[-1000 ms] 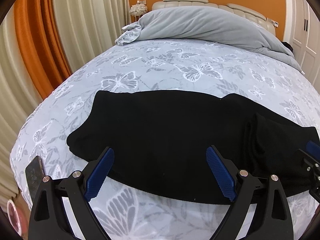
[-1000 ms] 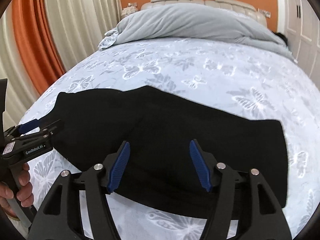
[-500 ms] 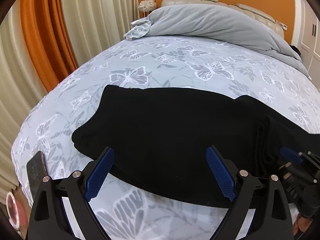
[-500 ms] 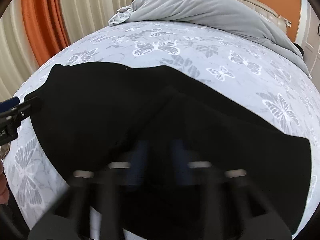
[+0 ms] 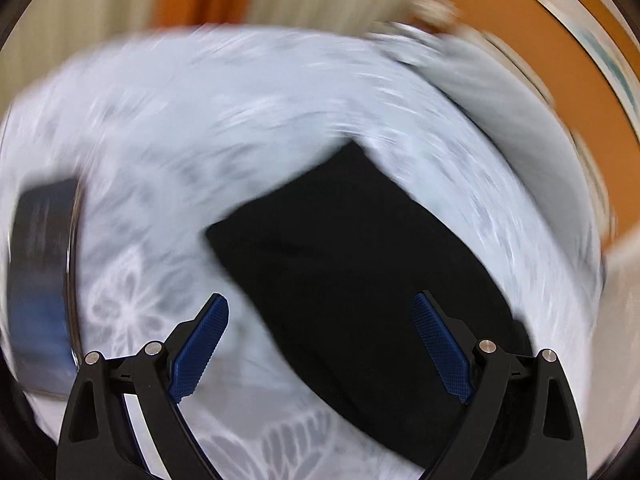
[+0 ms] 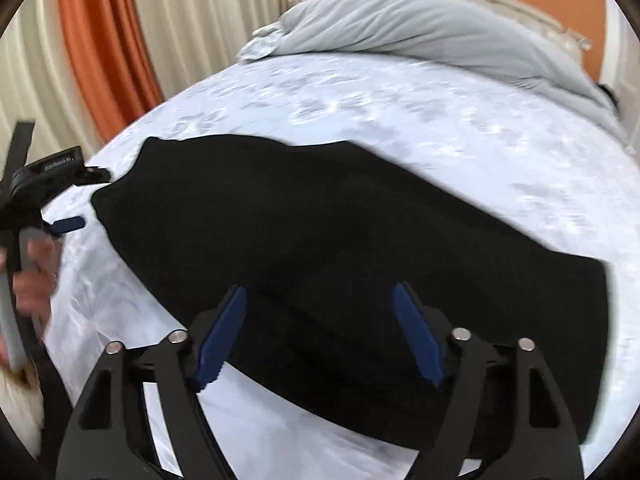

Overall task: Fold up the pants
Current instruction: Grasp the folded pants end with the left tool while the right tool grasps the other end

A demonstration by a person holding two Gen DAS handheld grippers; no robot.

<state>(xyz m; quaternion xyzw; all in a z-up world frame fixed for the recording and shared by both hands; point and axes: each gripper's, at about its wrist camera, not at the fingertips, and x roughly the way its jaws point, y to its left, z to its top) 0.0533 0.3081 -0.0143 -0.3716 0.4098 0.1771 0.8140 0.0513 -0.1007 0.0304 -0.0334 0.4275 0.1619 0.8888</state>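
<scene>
The black pants (image 6: 340, 248) lie flat across the butterfly-print bed sheet (image 6: 400, 100). In the blurred left wrist view their left end (image 5: 344, 256) shows as a dark slanted shape. My left gripper (image 5: 320, 344) is open and empty, at the pants' left end; it also shows at the left edge of the right wrist view (image 6: 64, 200). My right gripper (image 6: 320, 332) is open and empty, just above the near edge of the pants at their middle.
A grey duvet (image 6: 420, 36) is heaped at the head of the bed. A dark phone (image 5: 40, 264) lies on the sheet at the left. Orange and cream curtains (image 6: 100, 40) hang on the left side.
The left wrist view has swung sharply left and blurred, now showing the phone large. My right gripper has drawn back from the pants and its jaws stand wider apart.
</scene>
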